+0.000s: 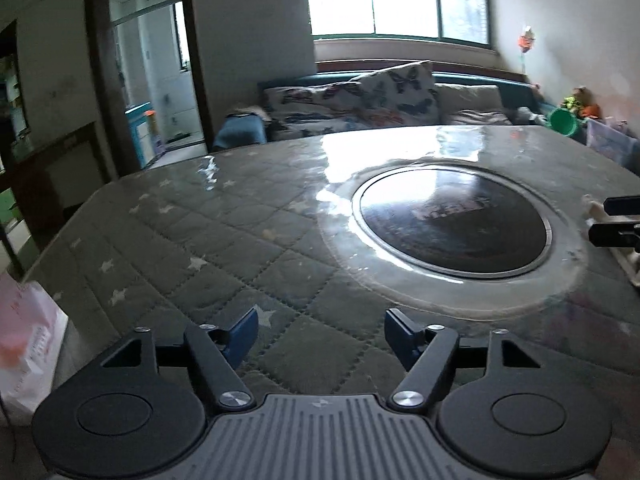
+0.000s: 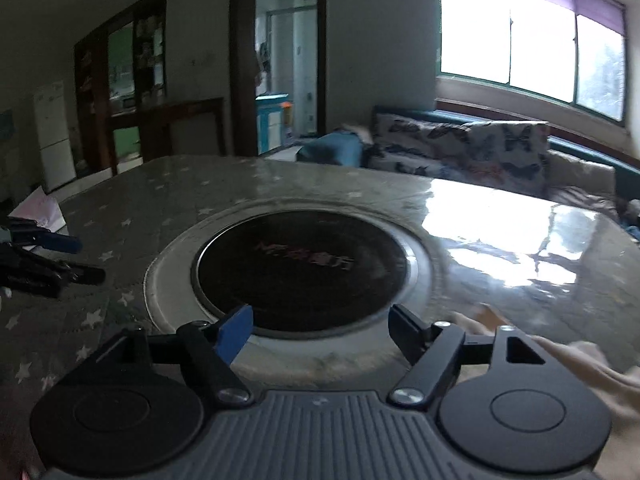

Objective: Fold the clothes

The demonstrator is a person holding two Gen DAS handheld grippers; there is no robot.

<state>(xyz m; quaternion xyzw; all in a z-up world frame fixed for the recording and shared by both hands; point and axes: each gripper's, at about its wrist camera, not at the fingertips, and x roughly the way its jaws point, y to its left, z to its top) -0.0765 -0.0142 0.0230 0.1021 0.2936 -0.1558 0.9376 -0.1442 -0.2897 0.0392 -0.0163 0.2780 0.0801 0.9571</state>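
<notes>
Barely started — left gripper (image 1: 320, 334) and right gripper (image 2: 320, 334) both spread wide, holding nothing. Pale garment (image 2: 580, 364), apparently unfolded, bunched on table (image 2: 180, 184) beside right gripper — folding all left.

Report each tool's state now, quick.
Left tool: open, holding nothing, above the quilted table cover.
Right tool: open, holding nothing; cream garment lies beside it.
</notes>
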